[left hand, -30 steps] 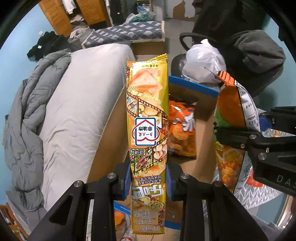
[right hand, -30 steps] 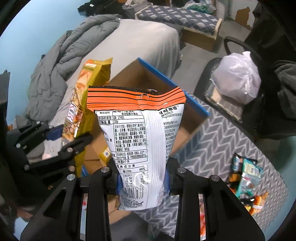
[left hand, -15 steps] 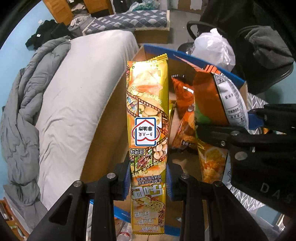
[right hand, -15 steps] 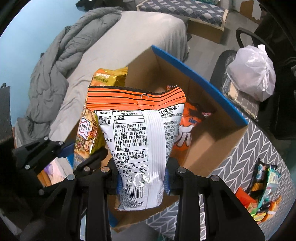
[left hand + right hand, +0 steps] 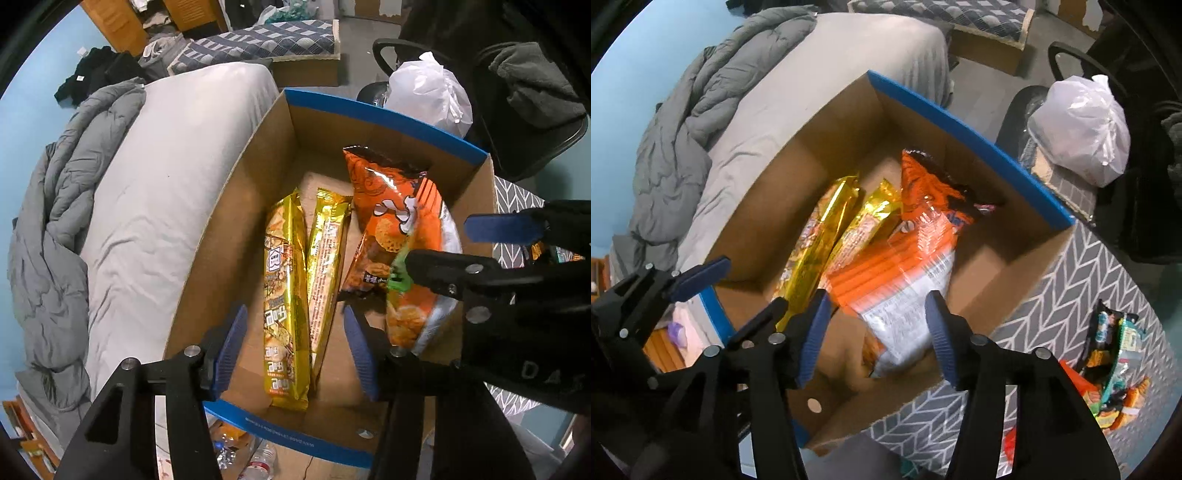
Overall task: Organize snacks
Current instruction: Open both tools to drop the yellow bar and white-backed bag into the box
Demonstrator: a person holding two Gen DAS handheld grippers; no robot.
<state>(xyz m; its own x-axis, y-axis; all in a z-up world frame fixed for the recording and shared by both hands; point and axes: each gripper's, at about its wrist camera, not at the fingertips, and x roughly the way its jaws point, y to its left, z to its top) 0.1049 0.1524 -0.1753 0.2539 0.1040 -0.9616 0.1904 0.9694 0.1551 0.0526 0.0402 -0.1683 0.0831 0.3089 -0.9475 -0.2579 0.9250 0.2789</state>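
A cardboard box with a blue rim (image 5: 384,118) (image 5: 964,125) holds snacks. The long gold snack pack (image 5: 284,291) (image 5: 816,240) lies in it beside a second gold pack (image 5: 327,258) (image 5: 868,221). An orange chip bag (image 5: 388,206) (image 5: 931,188) leans at the back. The orange-and-white bag (image 5: 908,295) (image 5: 417,306) lies on top, blurred in the right wrist view. My left gripper (image 5: 293,350) is open and empty above the gold pack. My right gripper (image 5: 873,336) is open and empty above the orange-and-white bag.
A bed with a grey duvet (image 5: 55,229) stands left of the box. A white plastic bag (image 5: 1082,129) sits on a chair behind it. Several more snacks (image 5: 1115,365) lie on the grey patterned cloth (image 5: 1071,295) to the right.
Both grippers have opened. The gold pack and the orange-and-white bag have dropped from them into the box. Both grippers now look down into the box.
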